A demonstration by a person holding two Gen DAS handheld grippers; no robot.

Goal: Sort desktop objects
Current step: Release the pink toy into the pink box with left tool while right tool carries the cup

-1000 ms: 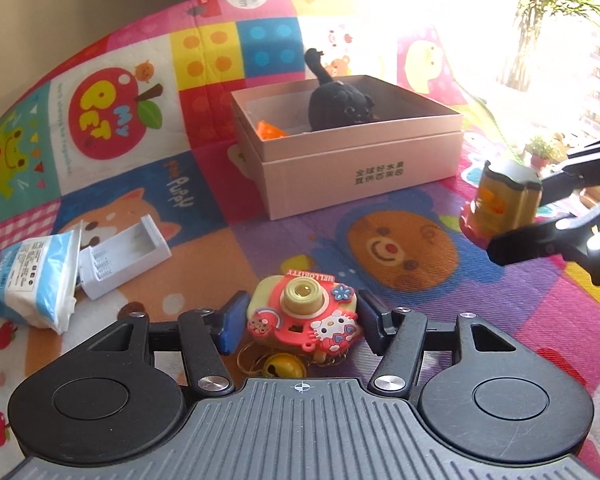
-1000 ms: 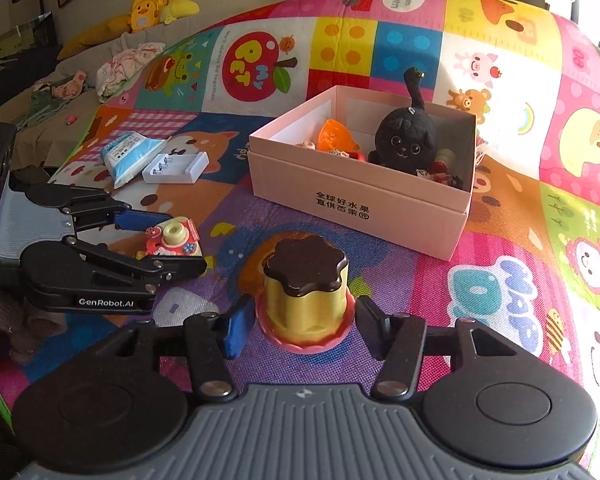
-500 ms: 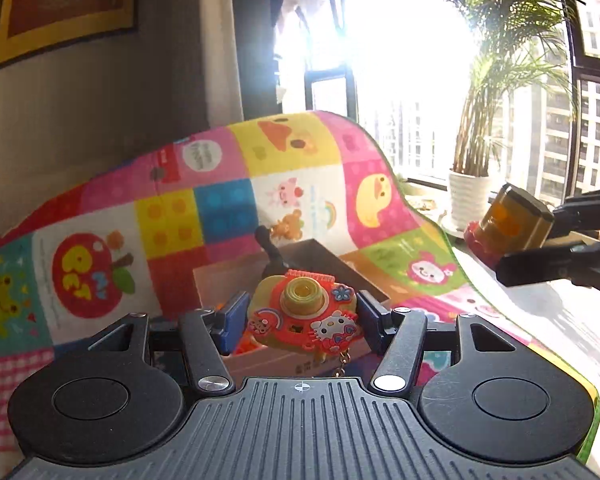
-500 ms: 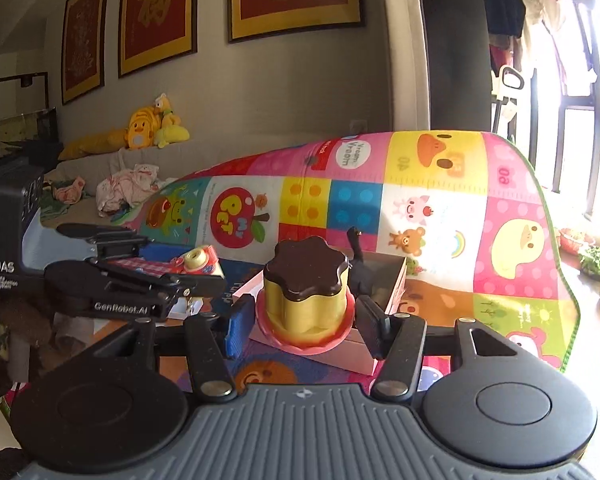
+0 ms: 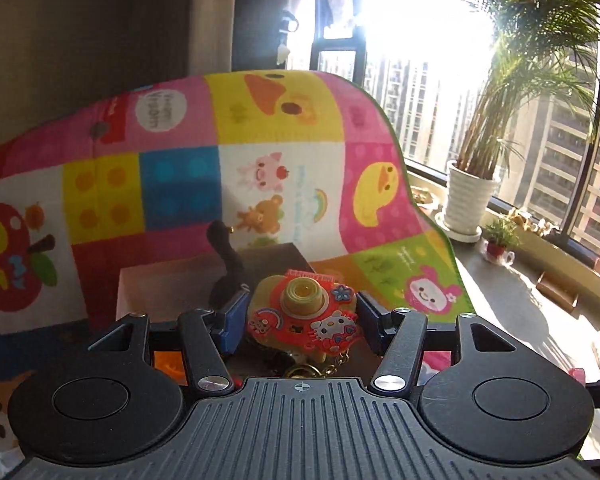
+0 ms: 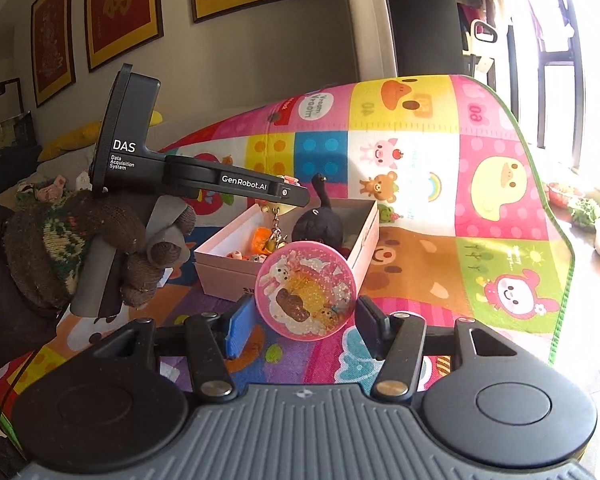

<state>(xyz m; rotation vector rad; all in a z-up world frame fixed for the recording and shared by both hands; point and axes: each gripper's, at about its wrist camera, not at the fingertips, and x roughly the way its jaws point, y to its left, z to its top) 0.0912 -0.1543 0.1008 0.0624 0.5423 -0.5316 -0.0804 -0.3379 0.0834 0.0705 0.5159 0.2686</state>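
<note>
Left wrist view showed my left gripper clamped on the toy camera, raised over the pink box. My right gripper pinched the pudding toy near that box.

A grey wall carries red pictures in gold frames. Tall windows let in glaring sunlight, with high-rise buildings outside. A palm in a white pot stands on the sunlit sill. A dark curtain hangs beside the window.
</note>
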